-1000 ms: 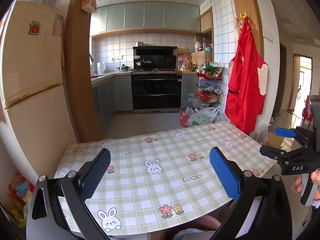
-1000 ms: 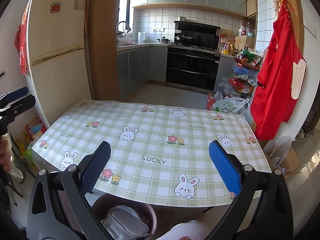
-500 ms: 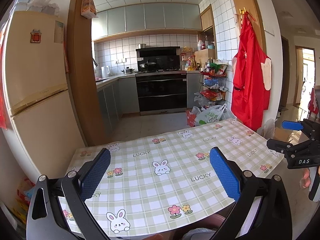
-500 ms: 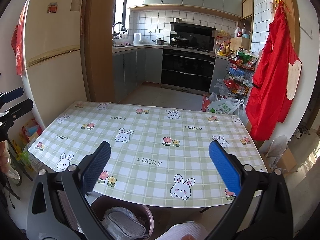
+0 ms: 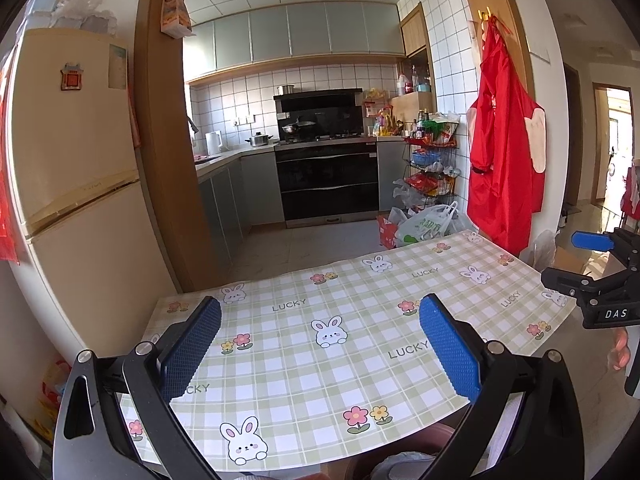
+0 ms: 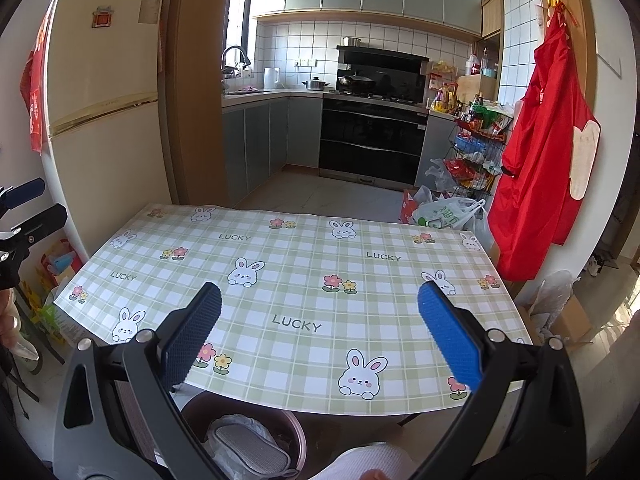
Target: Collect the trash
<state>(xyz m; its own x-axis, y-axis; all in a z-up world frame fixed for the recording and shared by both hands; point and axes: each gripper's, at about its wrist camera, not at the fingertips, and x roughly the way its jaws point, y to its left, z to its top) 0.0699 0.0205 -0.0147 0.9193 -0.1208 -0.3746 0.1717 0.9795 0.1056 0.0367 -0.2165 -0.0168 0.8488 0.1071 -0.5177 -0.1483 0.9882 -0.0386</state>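
A brown trash bin [image 6: 298,436] stands under the near edge of the table, lined with clear plastic and holding a grey padded item [image 6: 248,446]. Its rim also peeks in at the bottom of the left wrist view [image 5: 400,465]. My right gripper [image 6: 320,332] hovers open above the near table edge and the bin, with nothing between its blue pads. To its left, my left gripper [image 5: 320,344] is open too and holds nothing. Each gripper shows at the edge of the other's view: the left gripper [image 6: 40,204] and the right gripper [image 5: 568,260].
The table carries a green checked cloth [image 6: 304,264] with rabbits and flowers. A fridge [image 6: 104,128] stands at the left. A red apron [image 6: 544,160] hangs on the right wall. Plastic bags [image 6: 444,216] and a wire rack [image 6: 476,160] sit beyond the far right corner.
Both grippers have drifted slightly up and back from the table, so the cloth looks a little farther off. Both stay open and hold nothing.
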